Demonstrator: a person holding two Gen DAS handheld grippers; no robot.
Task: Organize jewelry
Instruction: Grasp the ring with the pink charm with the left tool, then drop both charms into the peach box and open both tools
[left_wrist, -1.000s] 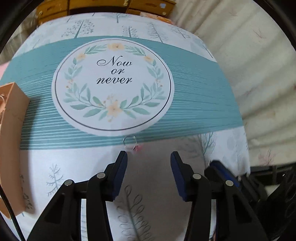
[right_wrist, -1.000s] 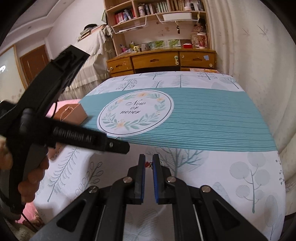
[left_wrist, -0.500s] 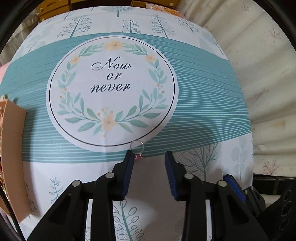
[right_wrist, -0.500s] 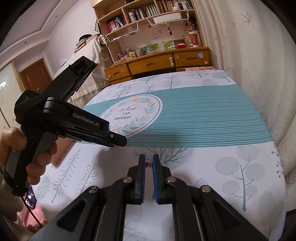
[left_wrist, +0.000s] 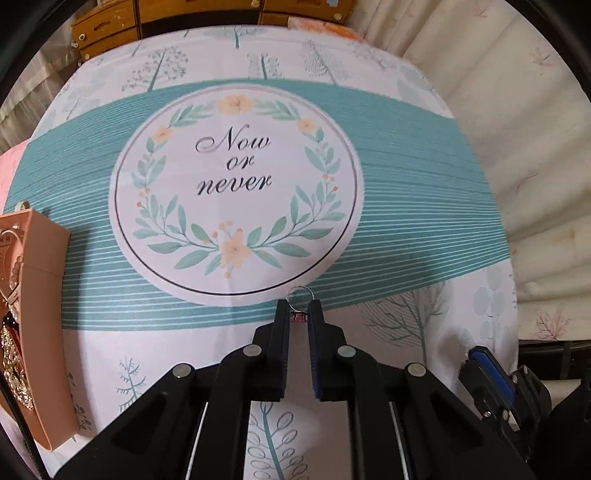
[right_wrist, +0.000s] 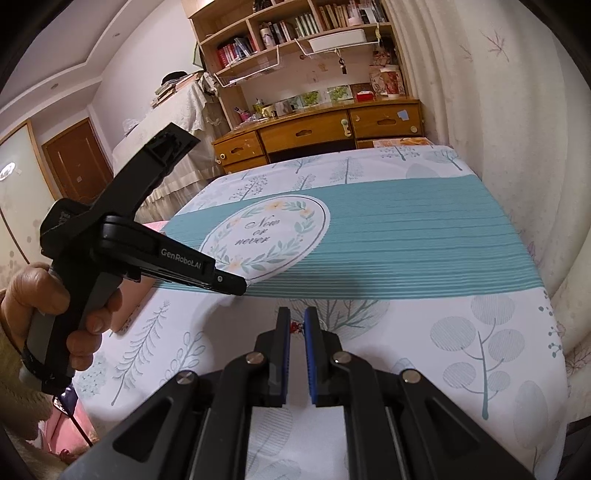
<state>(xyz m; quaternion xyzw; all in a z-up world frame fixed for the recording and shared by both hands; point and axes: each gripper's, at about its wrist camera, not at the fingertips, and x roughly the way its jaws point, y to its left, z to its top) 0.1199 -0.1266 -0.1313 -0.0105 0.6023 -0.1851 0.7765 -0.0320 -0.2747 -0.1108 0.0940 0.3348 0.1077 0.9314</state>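
**Ring at left fingertips; grip unconfirmed on right**

Left gripper has just closed narrow on the silver ring lying on the bedspread. Right gripper is narrow; a small red item between its tips is indistinct. Jewelry box is cut off at the frame edge.

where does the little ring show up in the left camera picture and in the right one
Left wrist view: the ring sits low in the middle, at the left claw tips, on the teal band's edge.
Right wrist view: not clearly visible; only a red speck between the right claw tips.
Shared landmark: the "Now or never" circle.
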